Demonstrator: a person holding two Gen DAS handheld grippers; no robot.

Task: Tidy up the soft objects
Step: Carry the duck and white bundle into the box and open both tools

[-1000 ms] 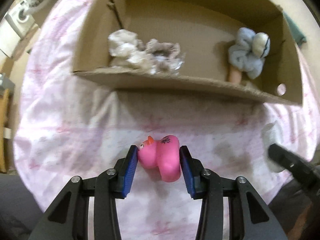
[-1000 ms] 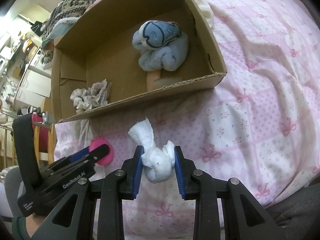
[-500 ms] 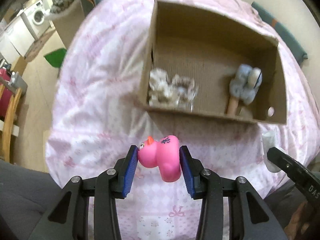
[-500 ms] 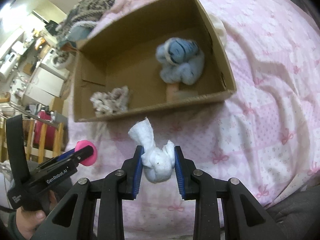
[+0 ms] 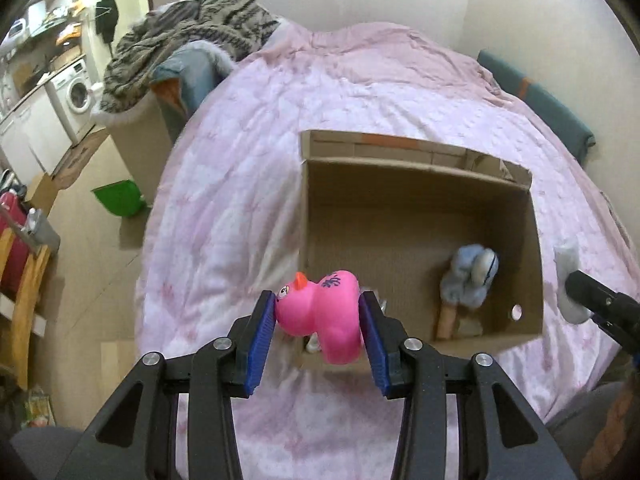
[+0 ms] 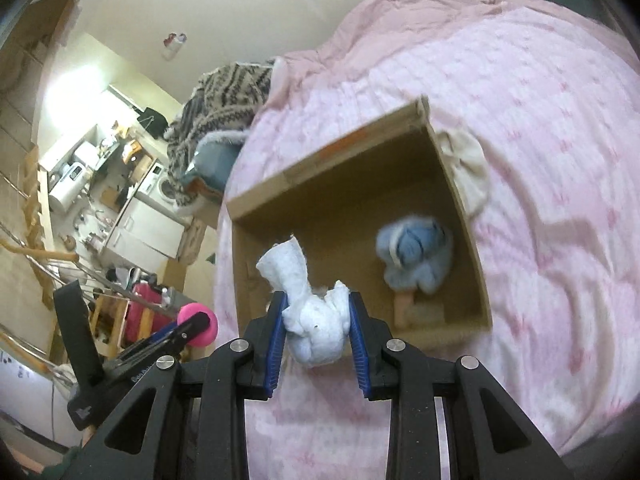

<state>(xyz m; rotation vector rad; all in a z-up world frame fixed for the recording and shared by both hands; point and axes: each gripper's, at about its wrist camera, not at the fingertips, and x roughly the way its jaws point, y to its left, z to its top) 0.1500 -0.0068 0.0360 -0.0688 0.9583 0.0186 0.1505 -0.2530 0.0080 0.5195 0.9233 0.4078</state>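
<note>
My left gripper (image 5: 318, 322) is shut on a pink rubber duck (image 5: 320, 314), held in the air over the near left corner of an open cardboard box (image 5: 416, 168). A white knotted cloth (image 6: 314, 320) is clamped in my right gripper (image 6: 317, 322), raised above the near wall of the same box (image 6: 332, 160). A light blue plush toy (image 5: 470, 278) lies inside the box at its right end, also seen as the plush toy (image 6: 414, 260) in the right wrist view. The right gripper's tip with the white cloth (image 5: 568, 280) shows at the right edge of the left wrist view.
The box rests on a bed with a pink patterned quilt (image 5: 248, 200). A cream cloth (image 6: 468, 168) lies against the box's far right outside wall. A striped blanket (image 5: 188, 44) is heaped beyond the bed's far left corner. A green dustpan (image 5: 120, 200) sits on the floor.
Both grippers have risen well above the bed with their objects still clamped. The views have tilted up, so the box looks smaller and the room beyond shows.
</note>
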